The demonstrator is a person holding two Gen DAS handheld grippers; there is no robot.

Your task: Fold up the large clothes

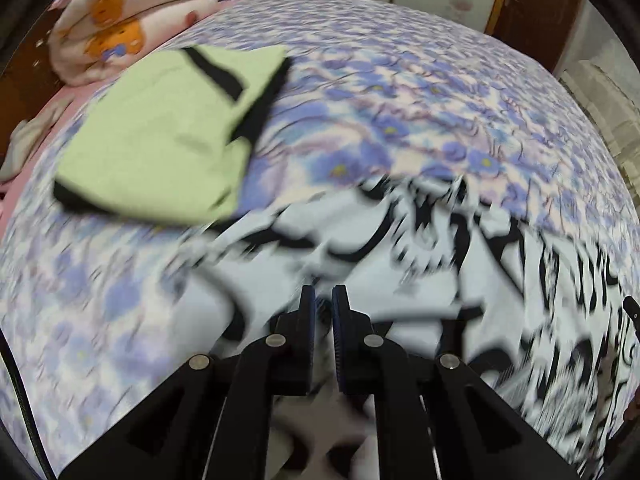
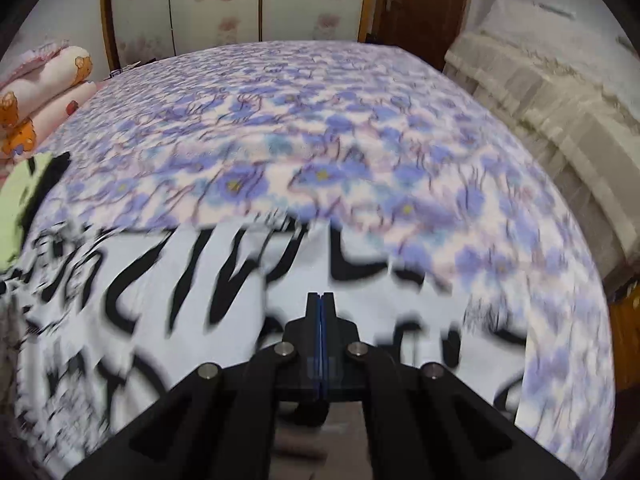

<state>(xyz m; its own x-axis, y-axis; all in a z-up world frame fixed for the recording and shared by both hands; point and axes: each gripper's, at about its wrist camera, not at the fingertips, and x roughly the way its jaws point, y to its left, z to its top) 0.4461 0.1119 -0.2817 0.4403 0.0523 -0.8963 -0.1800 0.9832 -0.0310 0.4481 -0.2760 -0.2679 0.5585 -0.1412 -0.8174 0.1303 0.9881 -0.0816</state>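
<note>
Both sets of jaws are nearly together. On the left gripper (image 1: 323,300) the jaws stand with a thin gap between the fingertips, and white cloth shows behind that gap, but the blur hides whether the pads pinch it, so I cannot tell if anything is held. On the right gripper (image 2: 320,300) the jaws are pressed flat against each other, and no cloth shows between them.

Right under and around both sets of jaws lies the white shirt with black writing (image 1: 440,264). It is spread on the bed, and its far edge (image 2: 248,226) runs across just past the jaws. It looks bumpy and creased in front of the left jaws and flatter in front of the right jaws.

To fold it well, I think each gripper should take one corner of the near edge, with both grips level, so the cloth goes over straight. Moving slowly would keep it from bunching.

Farther off, up and to the left of the left jaws, sits a green garment (image 1: 168,136), already folded and close to the white shirt. The new fold should stay clear of it.

Beyond the shirt the flowery blanket (image 2: 320,120) stretches away bare, so there is room.
</note>
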